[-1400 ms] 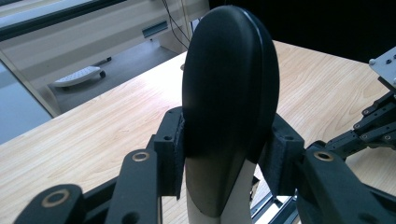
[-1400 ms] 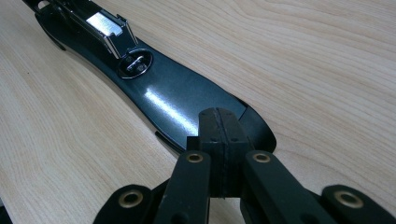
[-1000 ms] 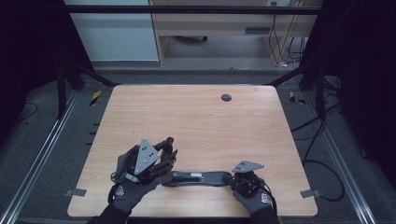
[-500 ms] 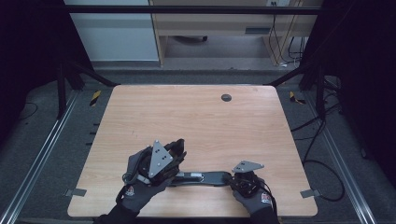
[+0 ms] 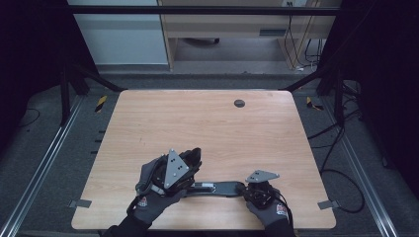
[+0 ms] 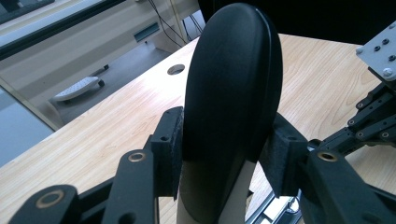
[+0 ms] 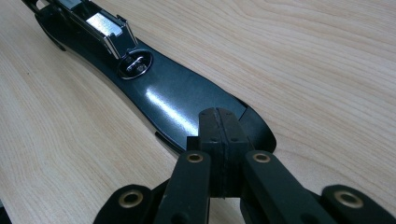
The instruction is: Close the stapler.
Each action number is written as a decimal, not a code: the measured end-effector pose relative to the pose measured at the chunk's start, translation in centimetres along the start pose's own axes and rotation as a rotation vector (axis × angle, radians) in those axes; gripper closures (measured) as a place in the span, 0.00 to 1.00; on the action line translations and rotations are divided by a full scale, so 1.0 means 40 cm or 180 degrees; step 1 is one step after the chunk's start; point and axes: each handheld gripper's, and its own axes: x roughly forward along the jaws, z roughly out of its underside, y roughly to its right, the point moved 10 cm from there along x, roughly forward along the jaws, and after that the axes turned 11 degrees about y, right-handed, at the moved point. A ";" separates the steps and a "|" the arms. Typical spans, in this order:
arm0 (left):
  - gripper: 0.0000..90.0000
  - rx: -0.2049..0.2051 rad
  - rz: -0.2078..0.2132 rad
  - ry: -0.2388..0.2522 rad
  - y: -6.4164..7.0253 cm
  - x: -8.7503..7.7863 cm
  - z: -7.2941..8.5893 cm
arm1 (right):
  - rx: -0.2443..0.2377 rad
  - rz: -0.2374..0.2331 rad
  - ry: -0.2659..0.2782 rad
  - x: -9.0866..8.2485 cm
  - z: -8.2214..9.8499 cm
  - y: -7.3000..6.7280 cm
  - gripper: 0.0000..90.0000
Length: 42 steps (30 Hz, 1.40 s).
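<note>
At the near edge of the bench [image 5: 148,128], two gloved hands come in from below, each with a hand-held gripper. The right hand-held gripper [image 5: 254,190] stays low, with its grey plate on top. In the right gripper view its two black jaws are pressed together, and their tips rest on the flat, glossy end of the black stapler base [image 7: 177,100], which lies flat on the wood. Farther along this base there is a round metal plate and then a silver metal rail.

The stapler [image 5: 217,188] lies between the two hands, stretched from left to right near the front edge of the bench. The left hand-held gripper [image 5: 190,160] is at the left end of it, and is tilted up. In the left gripper view a rounded black stapler top [image 6: 233,88] stands between the two padded jaws. The left pad touches it. The right pad is just beside it, but I cannot tell if it presses. So the jaws are partly spread around this wide part.

Beyond the hands the wood is bare up to a small round cable hole [image 5: 239,103] near the far edge. Behind the bench are a pale cabinet [image 5: 123,34] and a wooden desk [image 5: 222,27].
</note>
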 end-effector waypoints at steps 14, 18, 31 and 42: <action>0.59 0.0096 0.0033 -0.0026 0.021 0.019 0.001 | 0.0000 0.0001 0.0003 0.000 0.000 0.000 1.00; 0.59 0.0109 0.0041 -0.0030 0.025 0.023 0.001 | -0.0005 0.0001 0.0001 0.000 0.000 0.001 1.00; 0.58 0.0265 0.0088 -0.0085 0.060 0.052 0.007 | 0.0010 0.0005 -0.0005 0.000 0.000 0.000 1.00; 0.57 0.0317 0.0117 -0.0116 0.079 0.069 0.012 | 0.0002 0.0005 -0.0002 0.000 0.000 0.000 1.00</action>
